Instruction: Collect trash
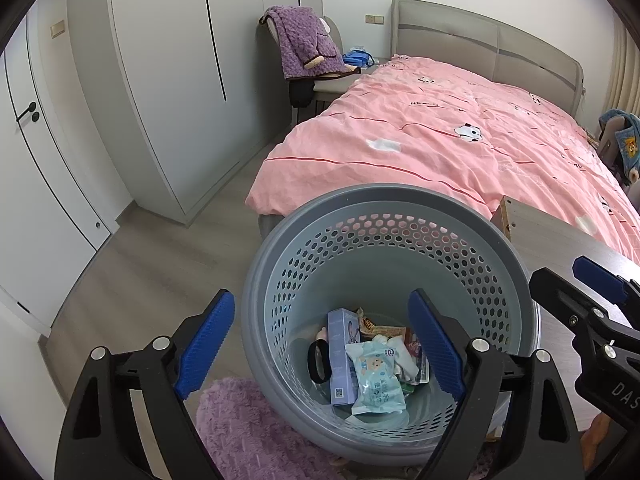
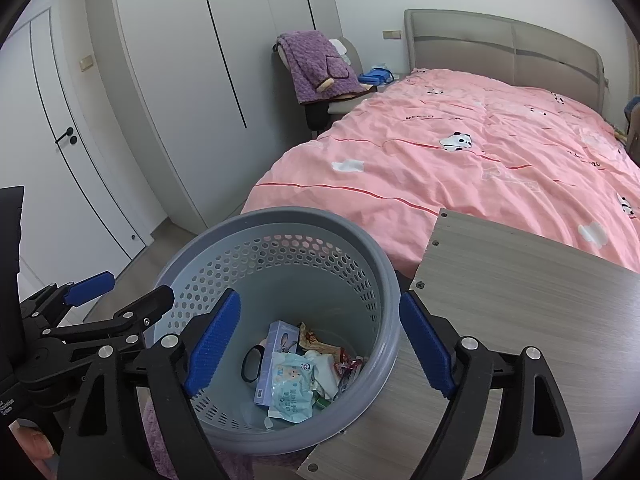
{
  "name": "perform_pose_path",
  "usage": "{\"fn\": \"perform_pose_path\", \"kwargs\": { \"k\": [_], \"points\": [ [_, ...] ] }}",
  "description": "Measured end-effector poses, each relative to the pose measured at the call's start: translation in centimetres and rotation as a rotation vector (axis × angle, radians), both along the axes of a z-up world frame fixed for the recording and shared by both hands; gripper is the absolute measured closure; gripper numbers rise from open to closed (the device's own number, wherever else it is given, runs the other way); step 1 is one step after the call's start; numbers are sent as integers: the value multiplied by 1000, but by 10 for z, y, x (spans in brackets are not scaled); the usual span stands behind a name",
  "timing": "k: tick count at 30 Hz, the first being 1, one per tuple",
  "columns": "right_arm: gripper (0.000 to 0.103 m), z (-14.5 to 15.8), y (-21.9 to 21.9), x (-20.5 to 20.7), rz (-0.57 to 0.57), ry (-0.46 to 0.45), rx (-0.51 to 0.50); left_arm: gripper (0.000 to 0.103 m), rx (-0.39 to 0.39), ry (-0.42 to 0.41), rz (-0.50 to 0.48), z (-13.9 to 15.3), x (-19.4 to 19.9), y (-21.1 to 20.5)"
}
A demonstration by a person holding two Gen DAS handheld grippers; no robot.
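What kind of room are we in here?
Most likely a bedroom: a bed with a pink panda-print duvet and padded headboard, built-in wardrobe doors, and a chair draped with a purple robe.

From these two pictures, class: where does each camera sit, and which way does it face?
Left wrist: on the left claw, over the bin, facing the bed; the right claw shows at right.
Right wrist: on the right claw, above the bin and table; the left claw shows at left.
Shared: bin, bed, wardrobe.
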State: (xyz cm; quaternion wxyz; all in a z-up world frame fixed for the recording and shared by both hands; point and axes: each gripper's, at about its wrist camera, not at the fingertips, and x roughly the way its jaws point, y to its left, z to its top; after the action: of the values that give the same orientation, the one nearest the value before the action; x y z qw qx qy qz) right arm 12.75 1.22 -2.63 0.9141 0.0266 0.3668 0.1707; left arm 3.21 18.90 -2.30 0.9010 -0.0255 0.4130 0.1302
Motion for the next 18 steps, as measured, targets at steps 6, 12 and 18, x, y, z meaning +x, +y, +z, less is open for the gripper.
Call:
{"fn": "perform_pose_path", "kwargs": {
  "k": [6,12,18],
  "points": [
    [21,0,0,0,-1,1,0,18,-2,1,-1,-1,0,0],
    [21,0,-1,0,-1,2,0,18,-19,9,6,-5,0,2],
    [20,0,-1,-1,1,0,-3,18,-9,8,22,-4,0,4]
  ]
}}
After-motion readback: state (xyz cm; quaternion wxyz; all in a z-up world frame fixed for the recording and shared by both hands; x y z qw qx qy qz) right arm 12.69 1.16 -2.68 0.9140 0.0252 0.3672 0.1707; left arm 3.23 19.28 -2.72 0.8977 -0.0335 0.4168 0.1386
